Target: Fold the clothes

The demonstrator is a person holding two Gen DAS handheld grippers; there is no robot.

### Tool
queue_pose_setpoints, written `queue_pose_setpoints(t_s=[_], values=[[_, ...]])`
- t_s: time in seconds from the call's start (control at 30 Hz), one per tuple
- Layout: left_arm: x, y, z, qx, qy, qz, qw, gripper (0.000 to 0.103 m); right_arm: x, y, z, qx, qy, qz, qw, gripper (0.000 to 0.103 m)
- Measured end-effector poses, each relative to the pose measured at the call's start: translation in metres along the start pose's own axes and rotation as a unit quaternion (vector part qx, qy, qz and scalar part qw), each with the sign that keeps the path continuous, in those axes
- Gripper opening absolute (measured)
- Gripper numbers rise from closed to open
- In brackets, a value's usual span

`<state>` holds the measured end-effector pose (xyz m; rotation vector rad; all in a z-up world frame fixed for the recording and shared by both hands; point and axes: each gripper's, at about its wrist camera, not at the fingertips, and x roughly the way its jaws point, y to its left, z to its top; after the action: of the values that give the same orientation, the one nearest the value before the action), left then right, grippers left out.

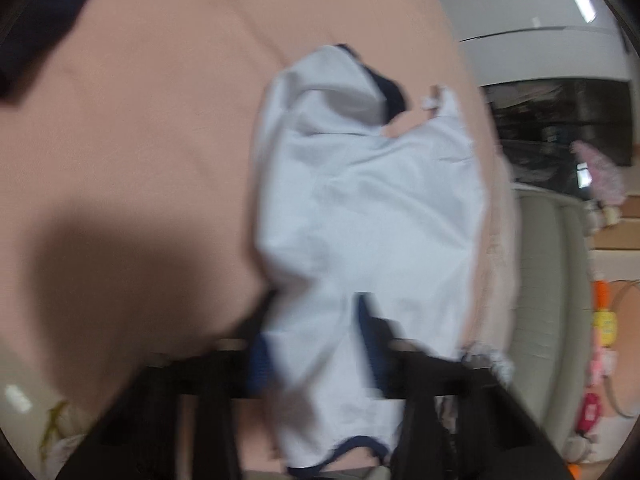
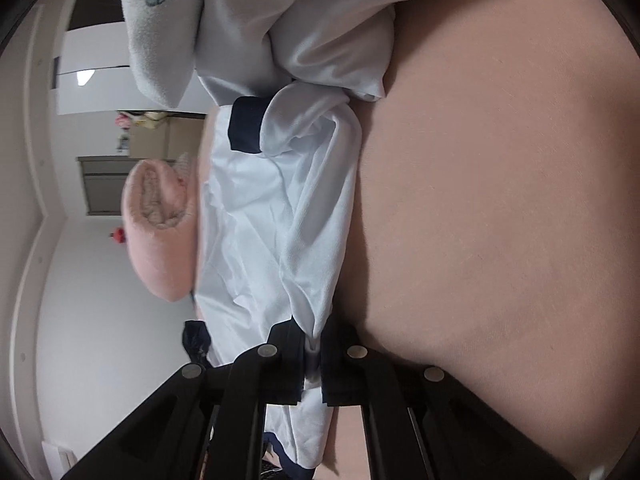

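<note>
My right claw (image 2: 314, 354) is clenched on a bunched fold of the white garment (image 2: 276, 216), its jaws pressed together low in the frame with cloth pinched between them. My left claw (image 1: 316, 344) also grips that white garment (image 1: 360, 208), though blur smears its jaws. The garment, trimmed in navy, lies on a pink sheet (image 2: 500, 208) up the middle of both views. A pink pillow (image 2: 160, 232) sits at left. Pale bedding (image 2: 256, 20) at top is cut off by the frame.
</note>
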<state>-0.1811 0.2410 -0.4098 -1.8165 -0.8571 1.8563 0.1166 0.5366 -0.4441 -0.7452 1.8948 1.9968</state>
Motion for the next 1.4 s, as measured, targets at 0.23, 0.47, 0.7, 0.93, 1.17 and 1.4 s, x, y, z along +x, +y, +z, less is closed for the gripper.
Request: queue_pose_setpoints(t_s=[0.23, 0.47, 0.7, 0.93, 1.17, 1.4], values=[[-0.005, 0.003, 0.003, 0.022, -0.001, 0.022, 0.9995, 0.008, -0.022, 0.033, -0.007, -0.103, -0.033, -0.139, 0.984, 0.002], [-0.006, 0.001, 0.004, -0.001, -0.01, 0.015, 0.9998, 0.008, -0.04, 0.011, -0.007, -0.096, -0.023, -0.128, 0.987, 0.002], [-0.007, -0.013, -0.001, 0.053, -0.032, 0.065, 0.996, 0.008, -0.047, -0.004, 0.002, -0.081, 0.012, -0.089, 0.993, 0.002], [-0.021, 0.007, -0.007, 0.007, -0.023, -0.003, 0.9997, 0.009, -0.052, -0.005, -0.003, -0.072, 0.022, -0.066, 0.995, 0.011], [-0.043, 0.015, -0.022, -0.016, -0.027, -0.046, 0.9984, 0.091, -0.072, 0.001, -0.024, -0.054, -0.011, -0.006, 0.998, 0.078], [-0.026, 0.021, -0.031, -0.048, 0.024, -0.089, 0.9946, 0.091, -0.06, -0.006, -0.046, -0.008, -0.005, 0.034, 0.999, 0.078]])
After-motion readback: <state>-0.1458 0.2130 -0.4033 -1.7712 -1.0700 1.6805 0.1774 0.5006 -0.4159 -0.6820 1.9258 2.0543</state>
